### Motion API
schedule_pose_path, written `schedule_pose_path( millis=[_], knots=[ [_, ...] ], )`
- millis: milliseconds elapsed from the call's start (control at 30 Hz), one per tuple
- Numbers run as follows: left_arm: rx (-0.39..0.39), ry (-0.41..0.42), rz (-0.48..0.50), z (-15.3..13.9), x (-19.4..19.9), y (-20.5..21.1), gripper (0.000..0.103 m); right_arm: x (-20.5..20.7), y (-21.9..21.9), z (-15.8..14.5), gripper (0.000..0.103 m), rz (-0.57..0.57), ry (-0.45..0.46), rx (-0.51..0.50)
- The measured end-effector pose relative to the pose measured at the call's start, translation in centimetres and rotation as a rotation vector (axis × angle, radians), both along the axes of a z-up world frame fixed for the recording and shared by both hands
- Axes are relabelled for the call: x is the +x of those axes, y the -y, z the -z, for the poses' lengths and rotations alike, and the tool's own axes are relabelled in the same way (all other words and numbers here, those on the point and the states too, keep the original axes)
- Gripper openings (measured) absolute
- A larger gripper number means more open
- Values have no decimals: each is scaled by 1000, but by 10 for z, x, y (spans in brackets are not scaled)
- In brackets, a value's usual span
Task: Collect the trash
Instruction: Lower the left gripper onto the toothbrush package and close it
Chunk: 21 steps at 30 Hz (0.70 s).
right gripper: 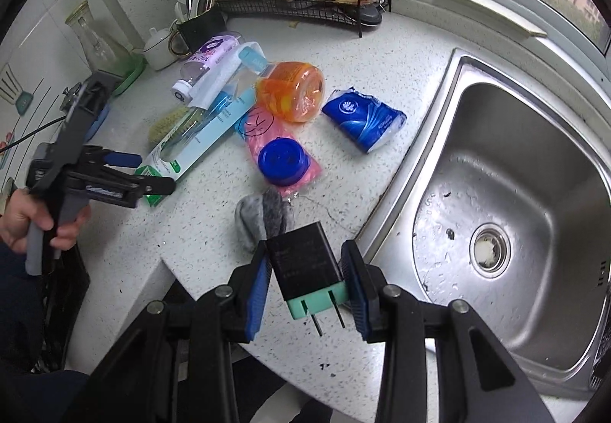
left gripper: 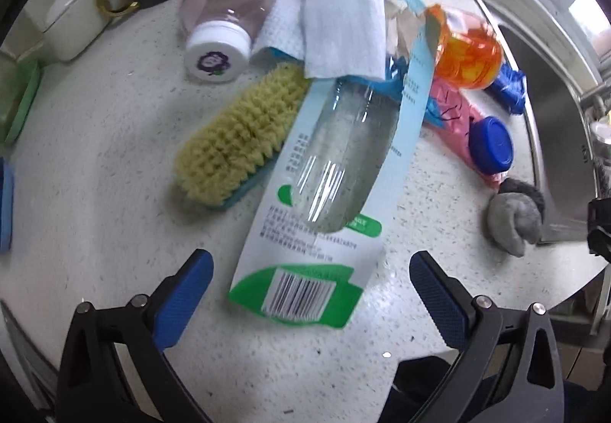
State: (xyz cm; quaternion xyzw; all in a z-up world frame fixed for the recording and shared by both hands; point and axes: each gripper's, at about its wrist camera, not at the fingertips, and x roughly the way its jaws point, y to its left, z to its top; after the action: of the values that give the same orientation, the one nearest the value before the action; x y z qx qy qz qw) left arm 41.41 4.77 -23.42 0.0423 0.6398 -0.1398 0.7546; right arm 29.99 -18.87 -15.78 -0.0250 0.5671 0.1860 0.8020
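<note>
A cluttered kitchen tabletop [right gripper: 382,52], mid-cleanup, seen from two wrist cameras. At far left, the left hand-held gripper [left gripper: 311,270] hangs nose-down over the speckled surface, its blue-padded jaws spread wide and holding nothing; the person's hand [right gripper: 34,224] works its handle from the tabletop's near edge. Directly ahead of those jaws lies an empty blister pack [left gripper: 324,170], a card-backed clear bubble with a green barcode end. Its long axis runs away from the left hand-held gripper, up and slightly right in that camera's view, and the barcode end sits between the two pads' lines of travel, though not touching either. A straw-coloured scrub brush [left gripper: 236,140] lies just beside it on the left, and a folded white wipe [left gripper: 343,21] overlaps its far end.

Further right sit an orange jar [right gripper: 292,90], a blue lid [right gripper: 280,161] on a pink bag [right gripper: 267,140], a blue tissue packet [right gripper: 362,119] and a grey rolled sock [right gripper: 263,218], with the steel sink [right gripper: 534,140] beyond.

The right hand-held gripper [right gripper: 305,283] is clamped on a black charger plug [right gripper: 303,262], prongs toward the camera, held above the tabletop's edge. The pack is likely the next piece of trash, and the left hand is plainly the nearer; a clean pinch would probably mean closing across the pack's narrow width.
</note>
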Motion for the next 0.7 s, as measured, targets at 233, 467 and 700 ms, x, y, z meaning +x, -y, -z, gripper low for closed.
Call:
schedule_pose_path(
  millis=[233,467,700],
  knots=[
    [65,15,83,11,9,25,103,3,-1,-3,35,38,-4,17],
    [83,4,79,9,21,44,96,2,-5,-1,35,51,-16,33],
    [103,9,72,2,38,43,74,-4,-10,4,35,84,-52,67]
  ],
)
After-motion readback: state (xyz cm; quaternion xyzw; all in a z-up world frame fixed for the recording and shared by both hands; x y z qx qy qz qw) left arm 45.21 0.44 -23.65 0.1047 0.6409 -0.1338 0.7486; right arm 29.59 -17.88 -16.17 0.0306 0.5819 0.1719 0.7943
